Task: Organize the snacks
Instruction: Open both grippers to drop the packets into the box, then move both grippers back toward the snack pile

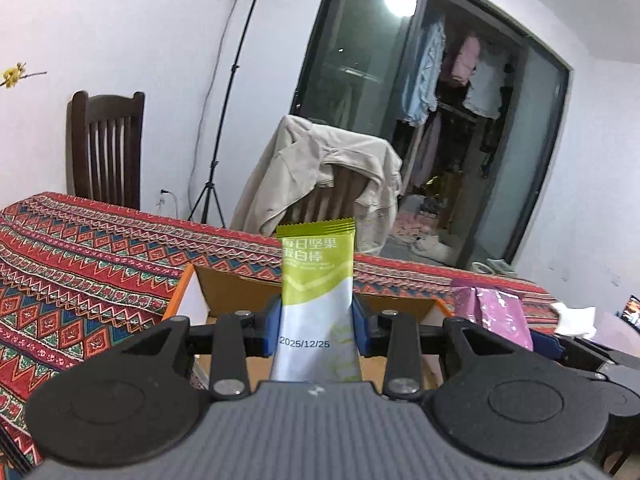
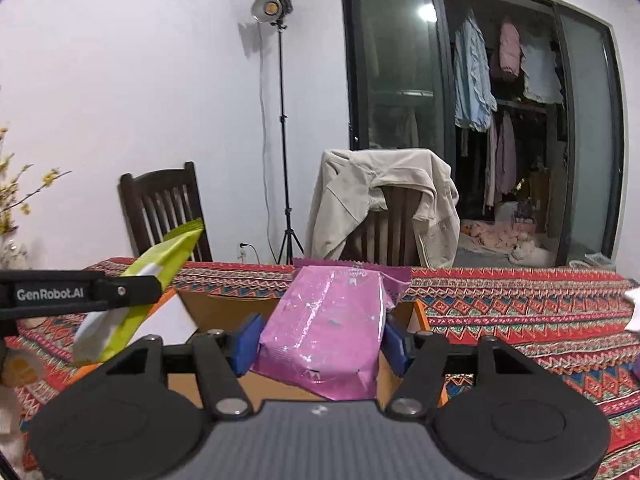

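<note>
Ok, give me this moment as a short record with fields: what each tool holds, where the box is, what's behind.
left tool: shut on green snack bar
right tool: shut on pink snack packet
cardboard box: open, on patterned tablecloth, beneath both snacks
behind the table: two chairs, beige jacket draped on one

Each handheld gripper [image 1: 316,328] has a ribbed grey body, black linkage arms with silver screws, and blue finger pads [image 2: 246,344]; one side reads "GenRobot.AI".

dim, cool indoor light, glare on the glass door [image 1: 396,4], fisheye-bent edges, slight blur.
</note>
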